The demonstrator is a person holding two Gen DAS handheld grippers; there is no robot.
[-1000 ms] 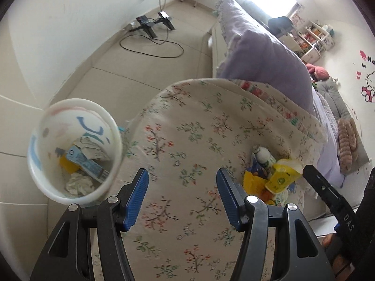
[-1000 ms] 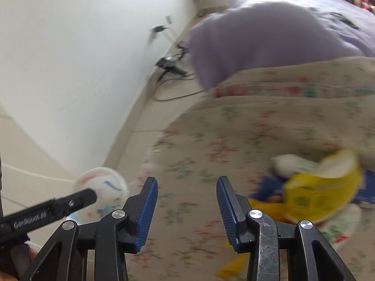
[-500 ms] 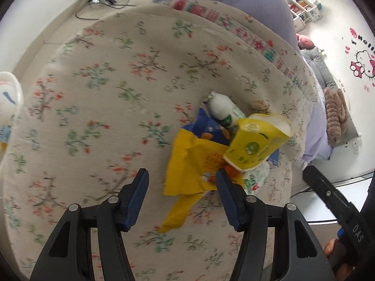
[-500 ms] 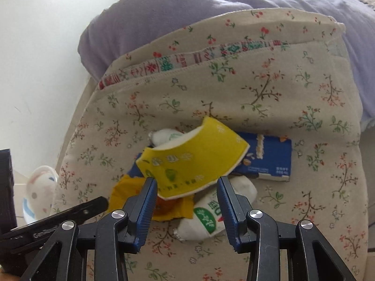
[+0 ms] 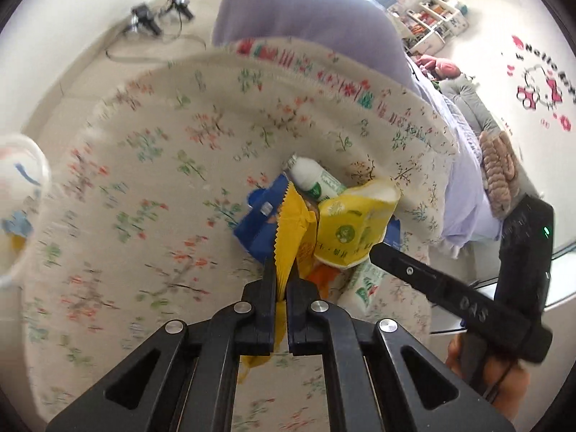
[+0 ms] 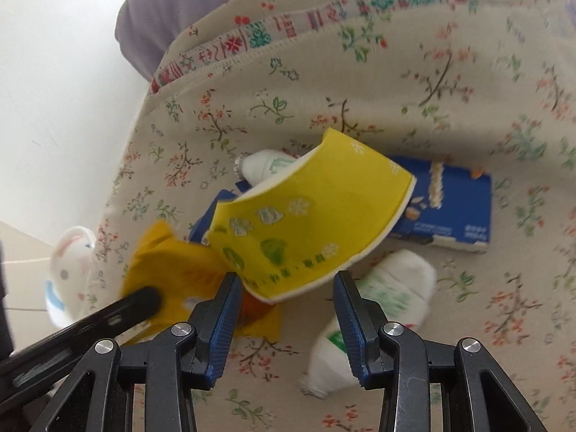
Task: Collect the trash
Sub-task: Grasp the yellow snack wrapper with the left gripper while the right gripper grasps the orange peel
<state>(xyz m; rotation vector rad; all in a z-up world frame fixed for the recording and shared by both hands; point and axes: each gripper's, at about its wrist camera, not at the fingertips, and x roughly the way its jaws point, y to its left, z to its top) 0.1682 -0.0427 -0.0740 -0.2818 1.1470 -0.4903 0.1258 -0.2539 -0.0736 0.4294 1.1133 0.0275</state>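
Now I'm pinching one yellow wrapper (image 5: 288, 237) in my left gripper (image 5: 282, 280); my right gripper (image 6: 286, 289) is hanging half-open, empty, over one yellow cup (image 6: 309, 223), two white bottles (image 6: 392, 288), one blue box (image 6: 457, 208) mid-blanket (image 6: 252, 108).

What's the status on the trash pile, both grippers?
Left hand-held gripper shut on yellow wrapper. Right hand-held gripper open, flattened yellow cup at its tips, not gripped. Blue box, two white bottles still on floral blanket.

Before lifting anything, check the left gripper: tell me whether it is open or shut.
Shut. In the left wrist view the left gripper has its jaws pressed together on the yellow wrapper, whose zigzag edge sticks up between them.
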